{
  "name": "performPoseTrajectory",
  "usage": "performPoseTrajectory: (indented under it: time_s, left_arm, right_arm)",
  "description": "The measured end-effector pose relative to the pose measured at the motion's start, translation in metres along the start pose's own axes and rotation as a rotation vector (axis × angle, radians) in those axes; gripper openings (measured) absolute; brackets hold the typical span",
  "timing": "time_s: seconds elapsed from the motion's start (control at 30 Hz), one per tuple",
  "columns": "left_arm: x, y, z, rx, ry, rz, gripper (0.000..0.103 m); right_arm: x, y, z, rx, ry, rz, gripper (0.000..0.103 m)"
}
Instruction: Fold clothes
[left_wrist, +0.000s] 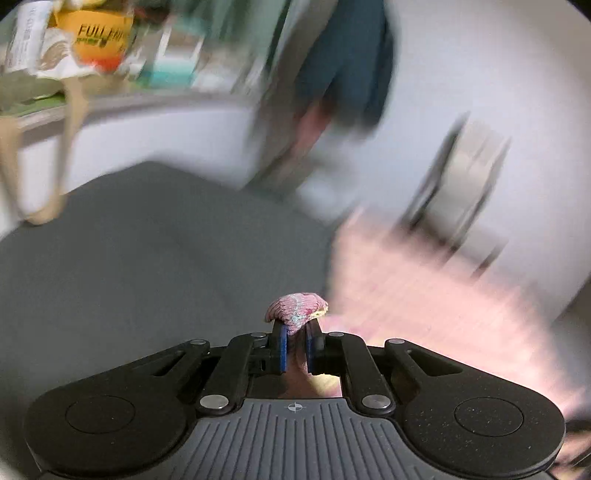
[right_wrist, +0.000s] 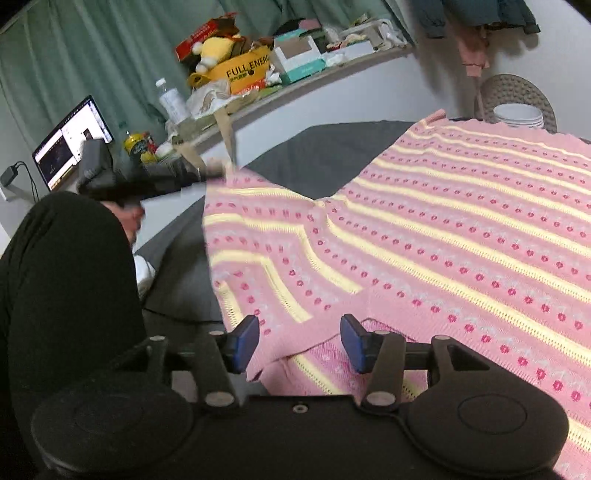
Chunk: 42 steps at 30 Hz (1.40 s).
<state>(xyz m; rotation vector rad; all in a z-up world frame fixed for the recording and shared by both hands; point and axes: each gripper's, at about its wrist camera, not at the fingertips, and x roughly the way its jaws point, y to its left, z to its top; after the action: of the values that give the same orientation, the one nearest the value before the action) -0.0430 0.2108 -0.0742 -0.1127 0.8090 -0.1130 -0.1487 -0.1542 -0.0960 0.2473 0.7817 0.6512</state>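
Left wrist view: left tongs (left_wrist: 295, 334) clamped on a bunched edge of the pink knit garment (left_wrist: 295, 312), lifted over the grey bed (left_wrist: 147, 258), mid-fold by the look of it. Right wrist view: right tongs (right_wrist: 299, 341) spread apart, empty, over the garment's near hem (right_wrist: 443, 240); likely next, pinching that hem.

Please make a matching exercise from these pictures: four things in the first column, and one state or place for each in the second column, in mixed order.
Things:
1. left tool
2. right tool
3. laptop
4. white bowls

States or places:
A. open, above the pink knitted sweater
B. stacked on a chair
C. shut on a pink fabric corner
D. screen lit, at far left

Pairs: 1-C, 2-A, 3-D, 4-B
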Motion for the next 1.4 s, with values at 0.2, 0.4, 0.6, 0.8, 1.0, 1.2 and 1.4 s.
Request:
performPoseTrajectory:
  time_s: [0.2, 0.4, 0.6, 0.8, 1.0, 1.2, 1.4]
  left_arm:
    - [-0.018, 0.004, 0.002, -0.090, -0.120, -0.118, 0.010]
    - [-0.039, -0.075, 0.066, 0.196, -0.138, -0.441, 0.010]
    - [0.012, -0.181, 0.073, 0.662, 0.285, -0.263, 0.010]
    - [-0.012, -0.267, 0.020, 1.003, 0.262, -0.431, 0.010]
    - [-0.003, -0.312, -0.042, 1.367, 0.454, -0.248, 0.019]
    - [-0.047, -0.278, 0.015, 0.950, 0.321, -0.335, 0.058]
    - [-0.063, -0.196, 0.053, 0.429, 0.075, -0.113, 0.103]
  right_arm:
    - [0.009, 0.002, 0.001, -0.013, 0.023, 0.003, 0.048]
    - [-0.001, -0.001, 0.005, 0.034, -0.006, -0.004, 0.049]
    - [-0.008, -0.013, 0.009, 0.081, -0.020, -0.082, 0.049]
    - [-0.020, -0.024, 0.017, 0.111, -0.075, -0.104, 0.051]
    - [-0.024, -0.043, 0.016, 0.149, -0.085, -0.157, 0.055]
    - [-0.007, -0.053, -0.004, 0.133, -0.054, -0.129, 0.055]
    - [0.009, -0.021, -0.009, -0.067, -0.061, -0.142, 0.055]
